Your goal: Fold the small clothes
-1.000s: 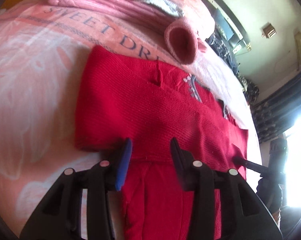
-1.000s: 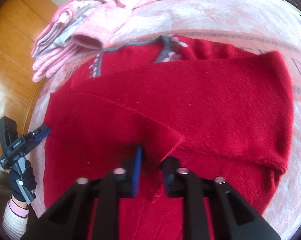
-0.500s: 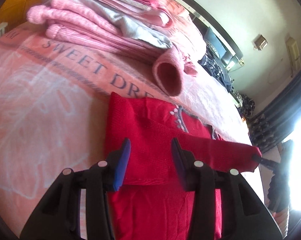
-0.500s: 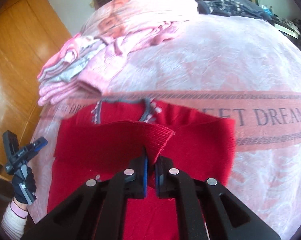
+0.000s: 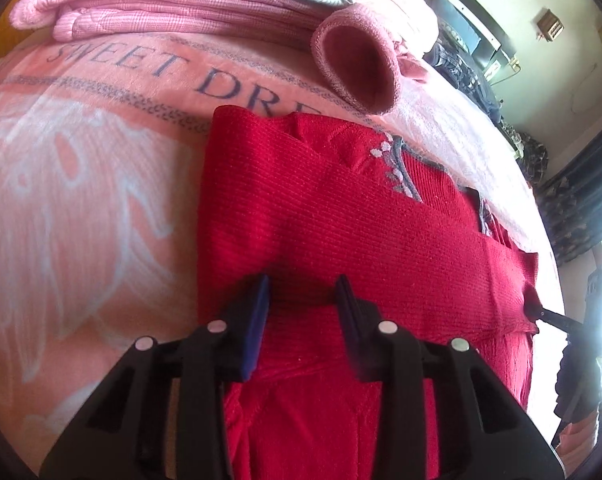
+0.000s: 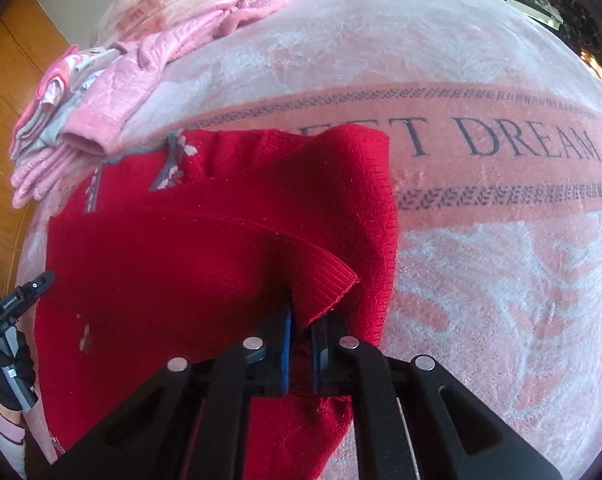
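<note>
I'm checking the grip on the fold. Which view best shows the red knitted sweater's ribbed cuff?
The right wrist view: the red knitted sweater's ribbed cuff sits pinched in the right gripper. The left wrist view shows only the sleeve end far off, beside the right gripper's tip.

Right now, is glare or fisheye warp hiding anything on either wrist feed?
Left wrist view: the window side at far right is blown out white, washing out the right gripper there; the red sweater is sharp. Right wrist view: evenly lit, no glare; the blanket lettering bows with the lens, and the dark vignette clips the corners.
</note>
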